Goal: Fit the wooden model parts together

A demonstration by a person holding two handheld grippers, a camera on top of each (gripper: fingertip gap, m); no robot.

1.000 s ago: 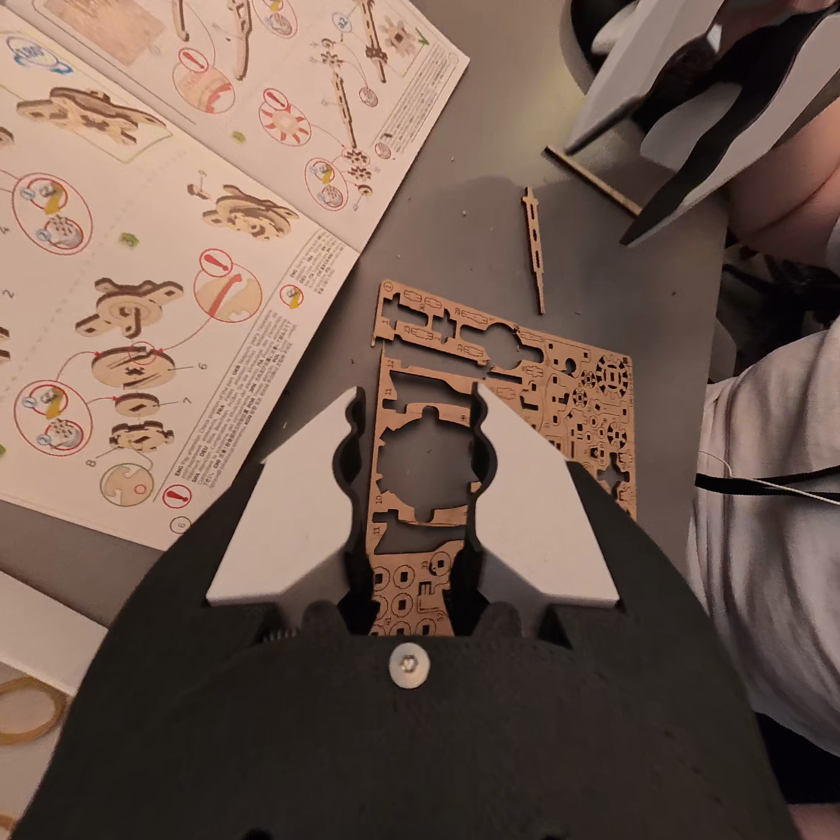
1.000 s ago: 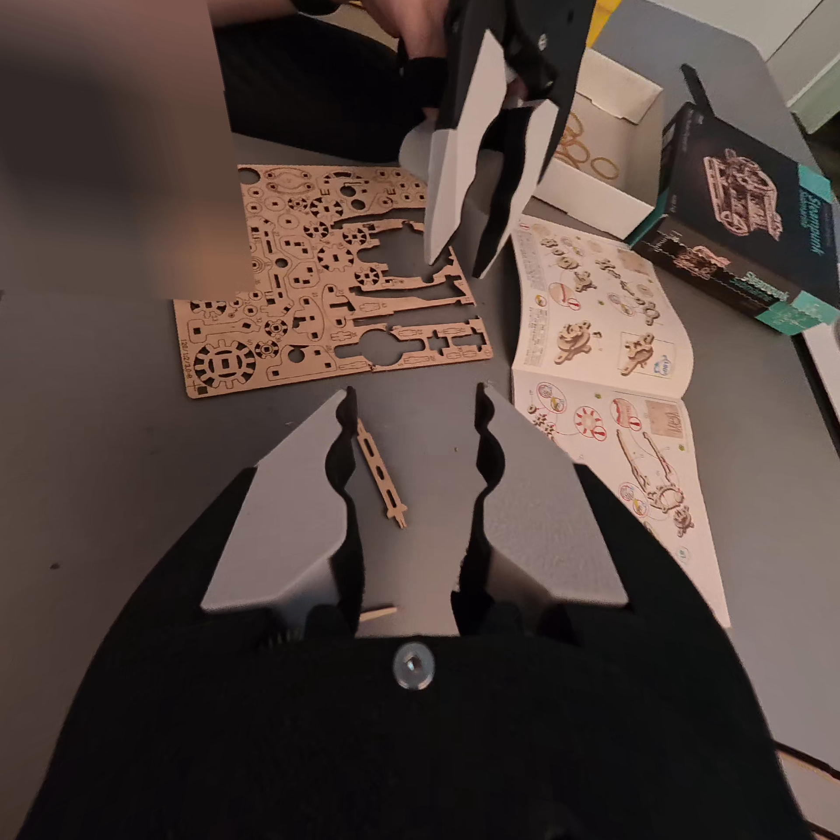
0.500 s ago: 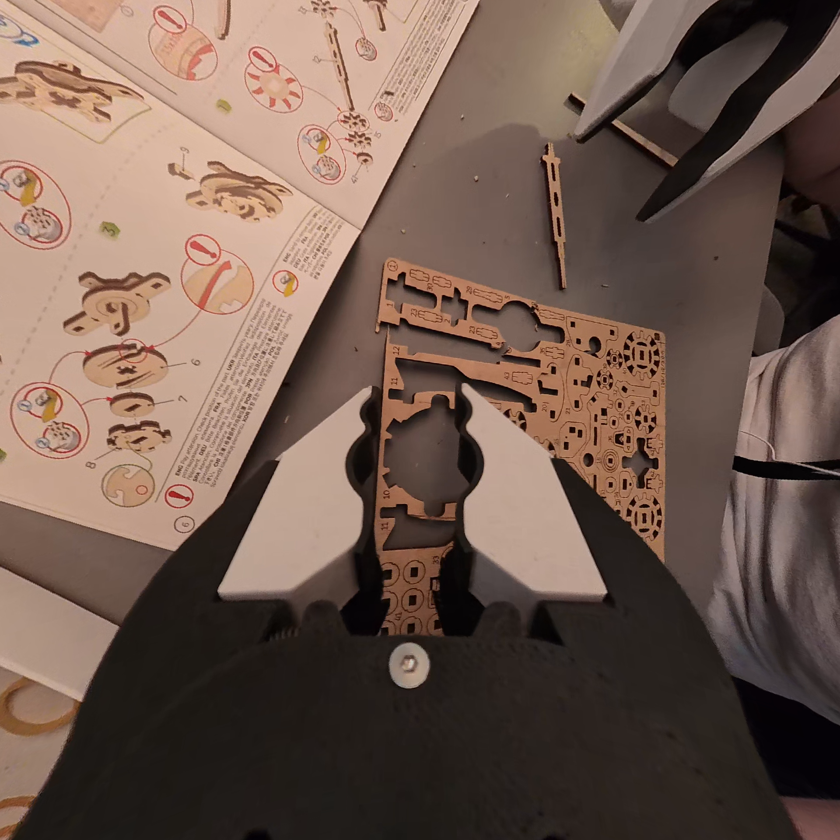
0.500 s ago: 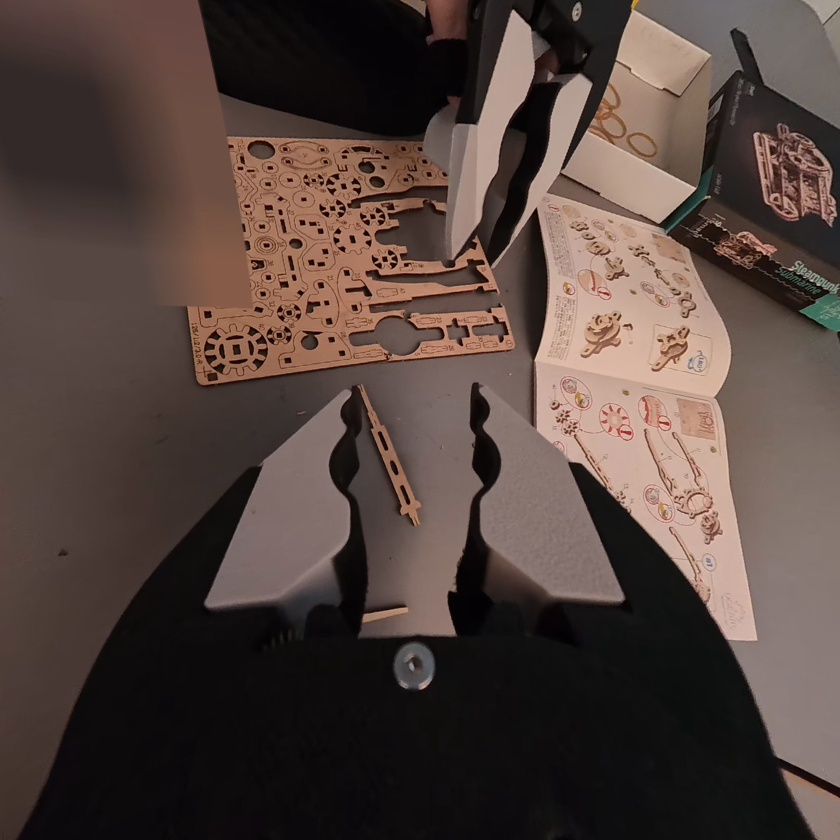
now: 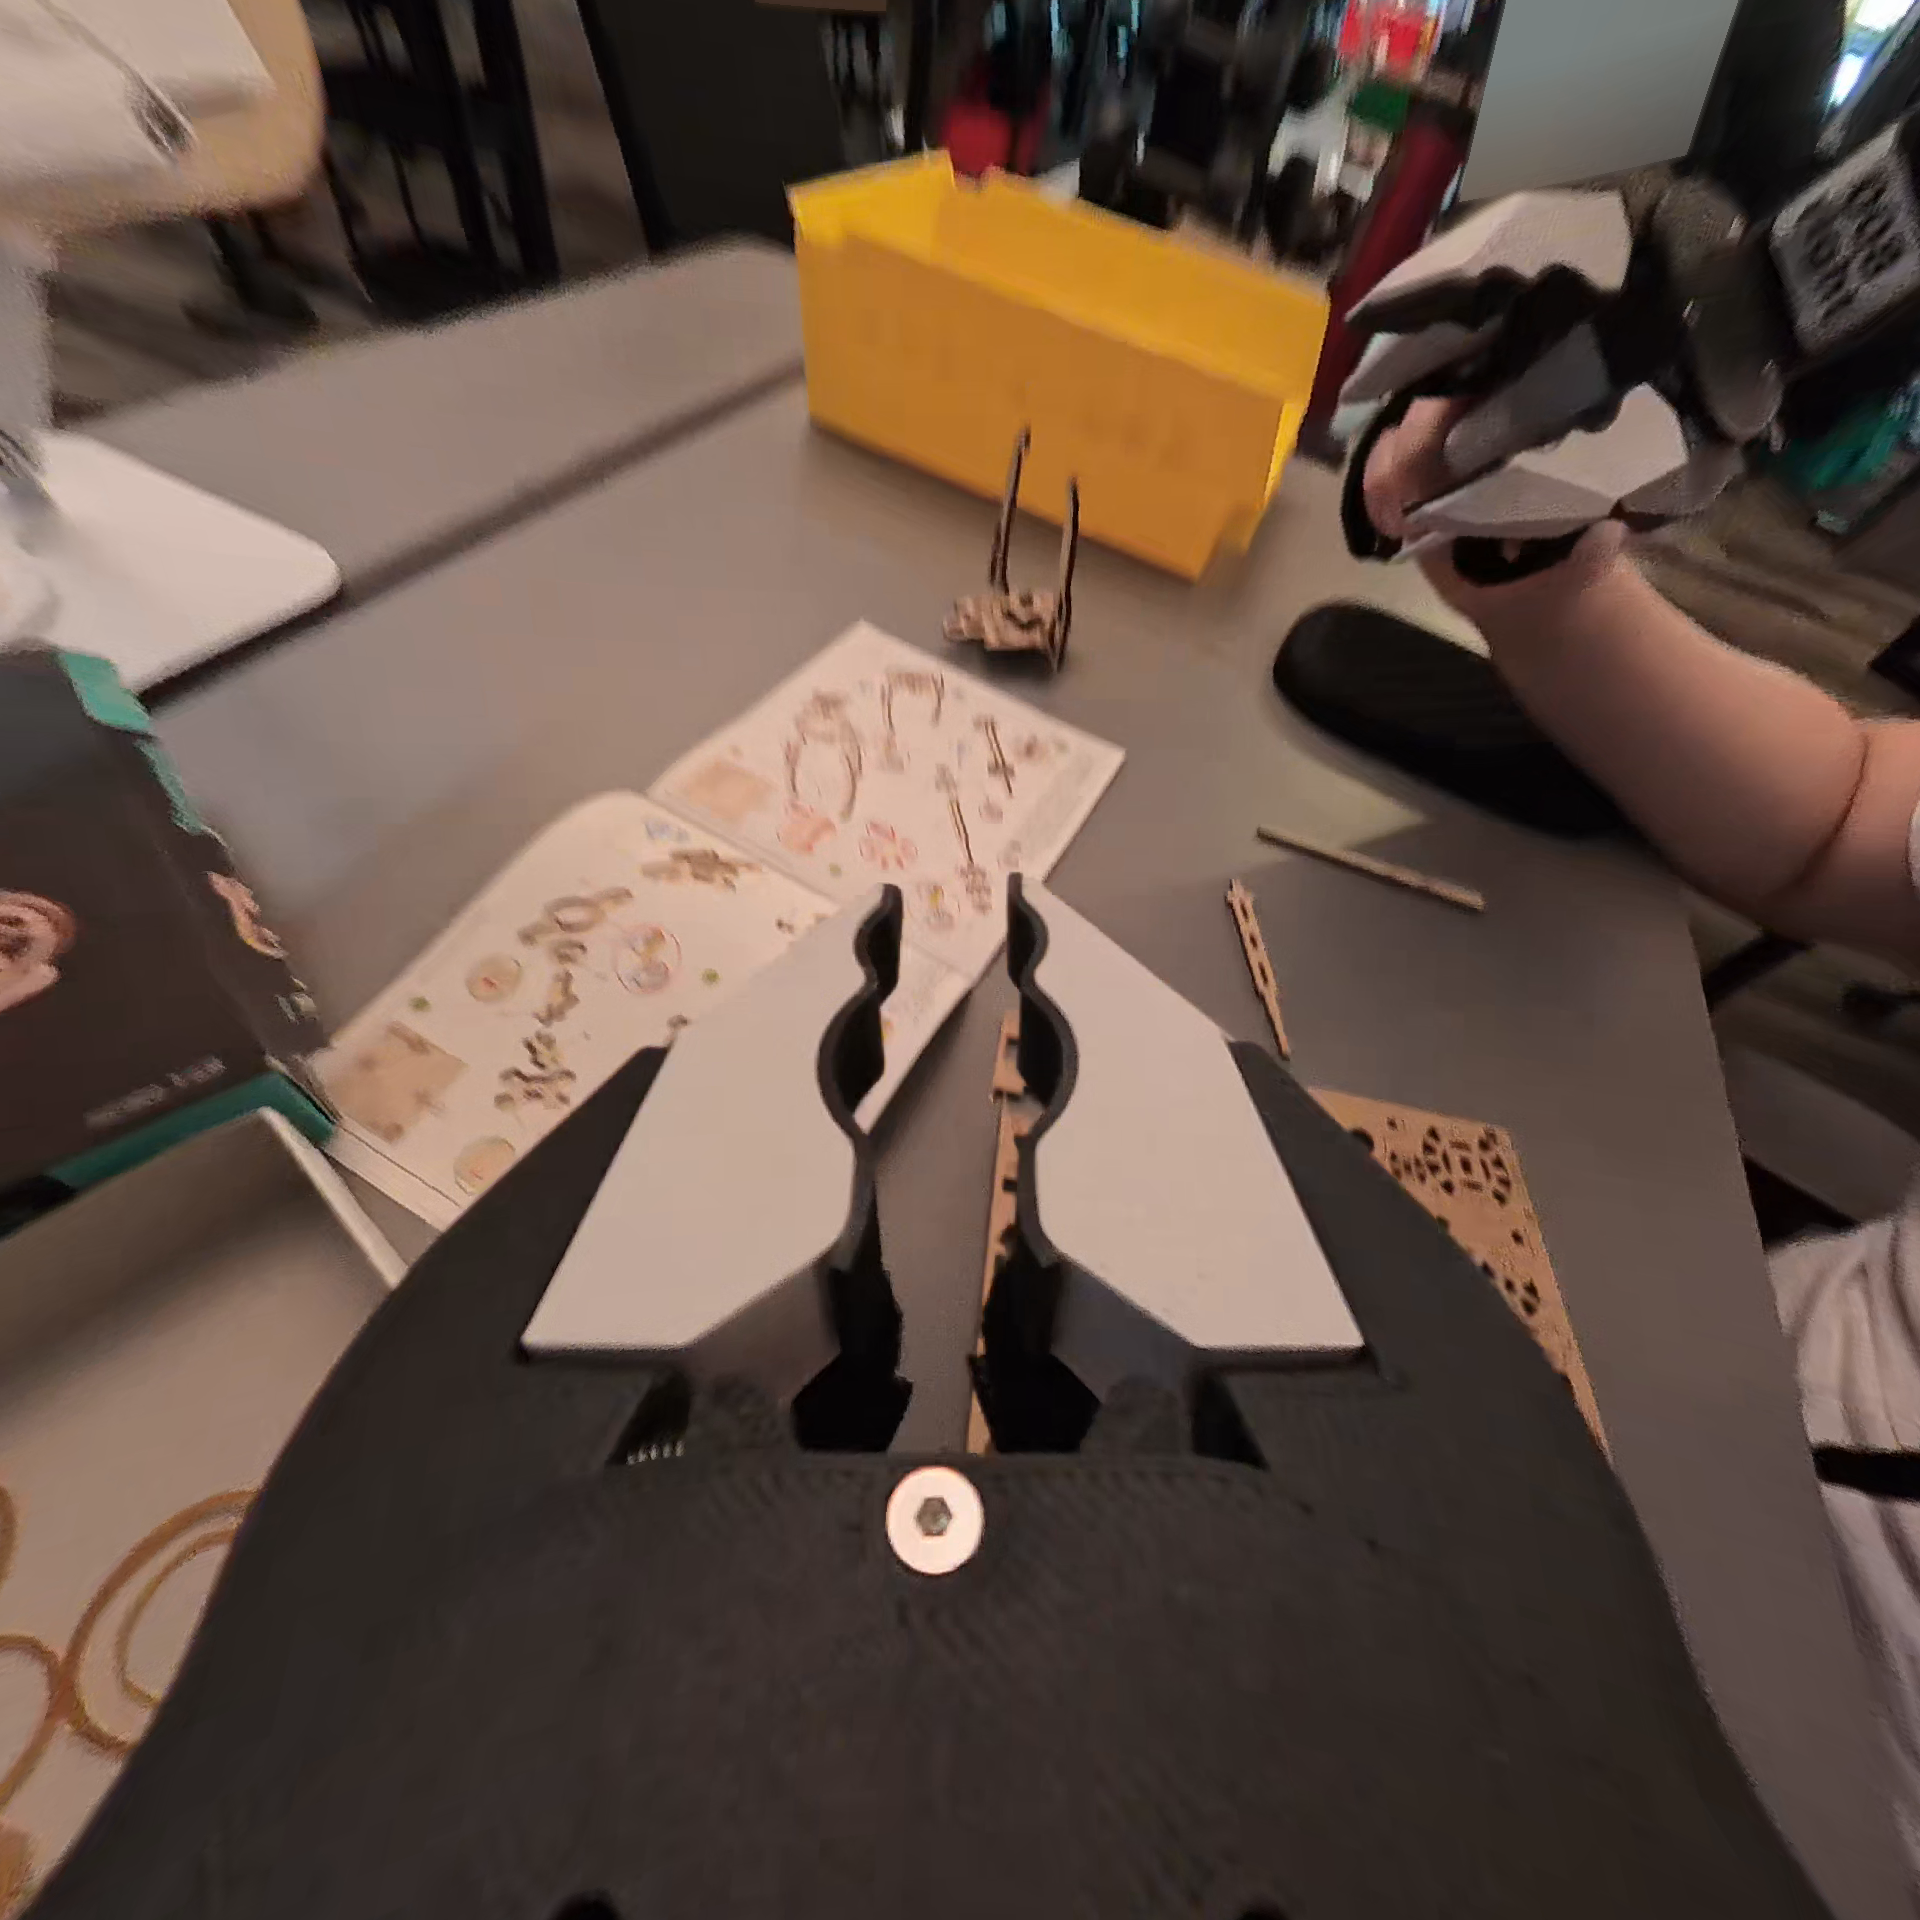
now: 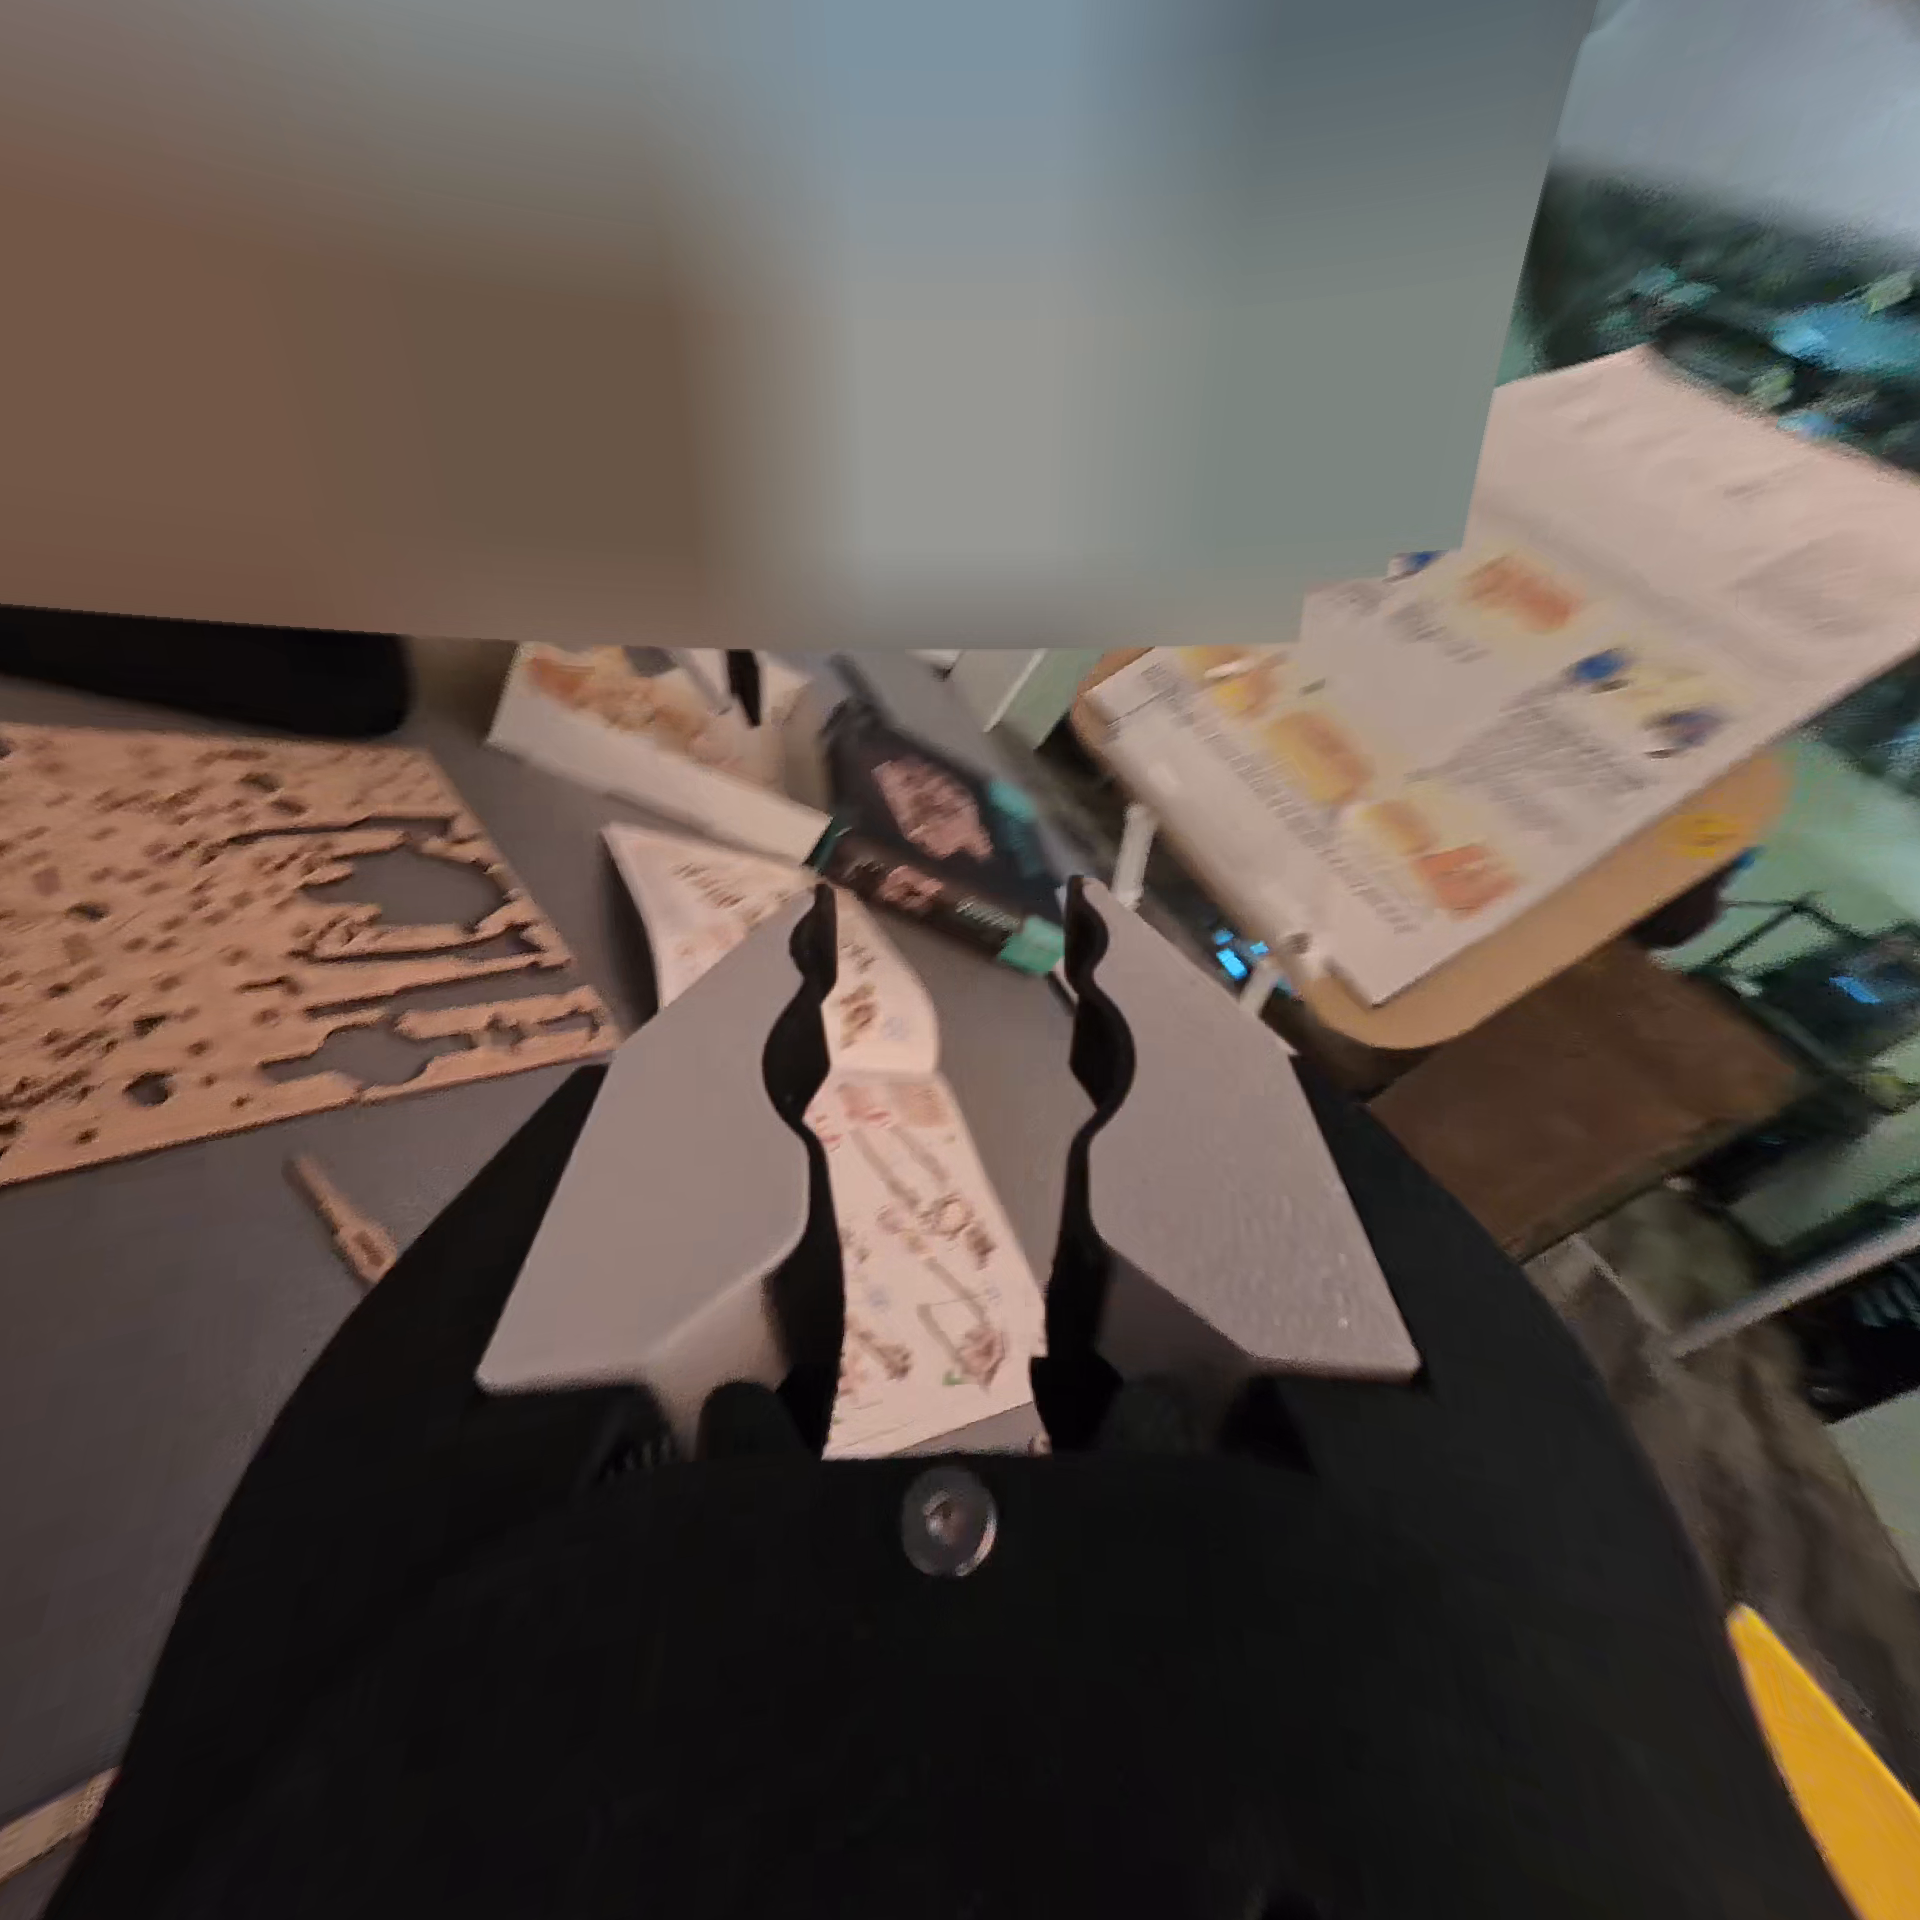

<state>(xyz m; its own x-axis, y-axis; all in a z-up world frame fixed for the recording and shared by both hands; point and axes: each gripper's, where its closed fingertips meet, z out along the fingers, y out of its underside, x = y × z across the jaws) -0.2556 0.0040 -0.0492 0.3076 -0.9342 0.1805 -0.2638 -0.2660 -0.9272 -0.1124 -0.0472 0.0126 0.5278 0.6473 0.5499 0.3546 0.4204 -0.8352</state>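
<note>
My left gripper (image 5: 951, 902) is raised over the grey table (image 5: 582, 582), jaws a narrow gap apart and empty. Under it lies the laser-cut wooden parts sheet (image 5: 1455, 1195). A slim notched wooden strip (image 5: 1257, 977) and a thin stick (image 5: 1371, 868) lie loose just beyond it. A partly built wooden model (image 5: 1023, 582) stands in front of a yellow bin (image 5: 1049, 353). My right gripper (image 6: 951, 899) is open and empty, held high at the right (image 5: 1507, 416). In its blurred view the sheet (image 6: 260, 935) and the strip (image 6: 343, 1216) lie to the left.
An open instruction booklet (image 5: 727, 914) lies mid-table and shows between the right fingers (image 6: 904, 1143). A dark product box (image 5: 104, 935) and a white box with rubber bands (image 5: 104, 1455) are at the left. A person's forearm (image 5: 1714, 758) crosses the table's right edge.
Both grippers have lifted off the table and tilted up, so the views now look across it. The left jaws have narrowed. The right gripper has moved away from the slim strip.
</note>
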